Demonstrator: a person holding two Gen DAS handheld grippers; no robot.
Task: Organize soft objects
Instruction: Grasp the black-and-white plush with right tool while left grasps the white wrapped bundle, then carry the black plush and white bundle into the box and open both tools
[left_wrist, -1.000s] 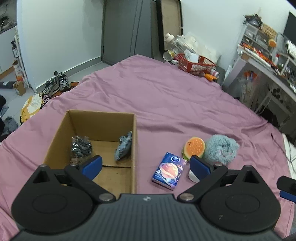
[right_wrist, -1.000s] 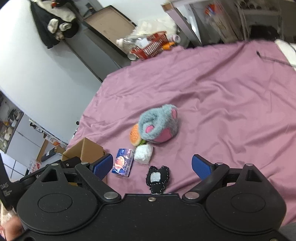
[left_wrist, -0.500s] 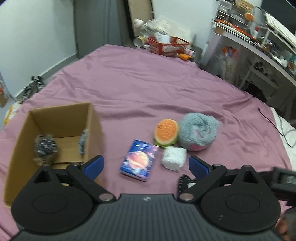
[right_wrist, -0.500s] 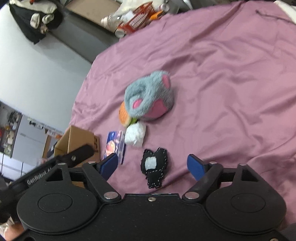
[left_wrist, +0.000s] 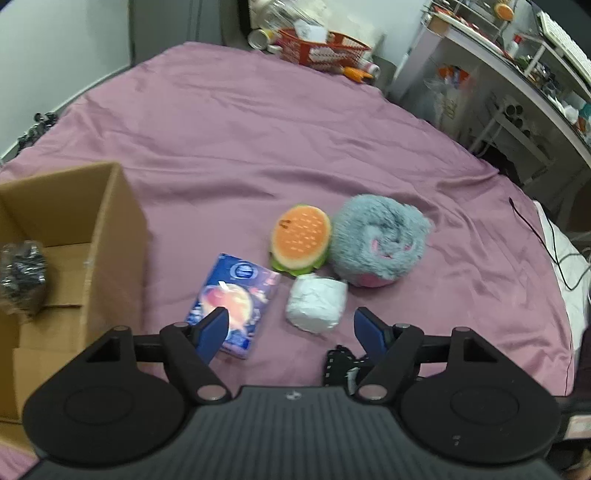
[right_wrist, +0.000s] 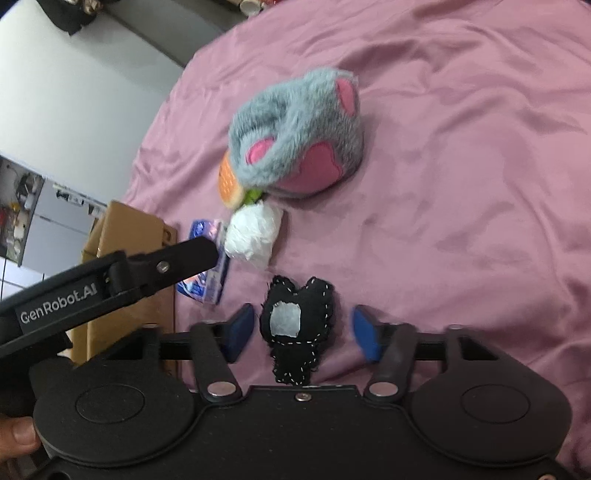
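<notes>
Right claw (right_wrist: 301, 330), closing, brackets the black toy (right_wrist: 295, 317) untouched; left claw (left_wrist: 291, 330), closing too, hangs empty over the bed (left_wrist: 258, 129).

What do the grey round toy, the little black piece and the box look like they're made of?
Grey round toy: long fluffy plush with smooth pink patches. Black piece: likely matte felt, with white stitching along its edge and a pale patch. Box: plain brown cardboard, unprinted, with a visible fold.

place: bedroom, probably a home | cues: bed under purple sheet (left_wrist: 295, 122) — cluttered desk (left_wrist: 517, 62)
</notes>
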